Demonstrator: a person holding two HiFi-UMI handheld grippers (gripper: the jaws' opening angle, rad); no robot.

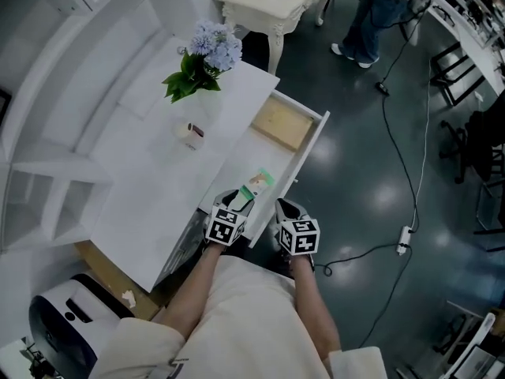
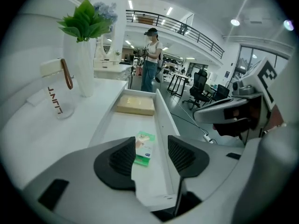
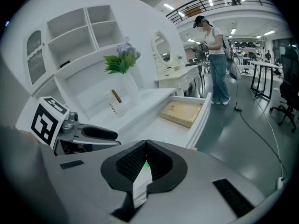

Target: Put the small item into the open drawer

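Left gripper: jaws wide apart, nothing between them, poised over the near end of the open drawer. Right gripper: jaws closed, tips meeting, holding nothing that can be made out; a sliver of white drawer wall shows through the gap behind the pads. In the head view it sits just outside the drawer's near corner, beside the left gripper. Small item: a green-and-white packet, lying flat on the drawer floor just beyond the left gripper's jaws, touching neither gripper. Drawer: white, pulled out from the white desk; a tan slab lies flat at its far end, well apart from the packet. Desk top: a white vase of blue flowers and green leaves, upright at the far end; a clear jar with a white lid and a brown strap, upright, nearer than the vase. Background: a person stands on the dark floor beyond the desk.
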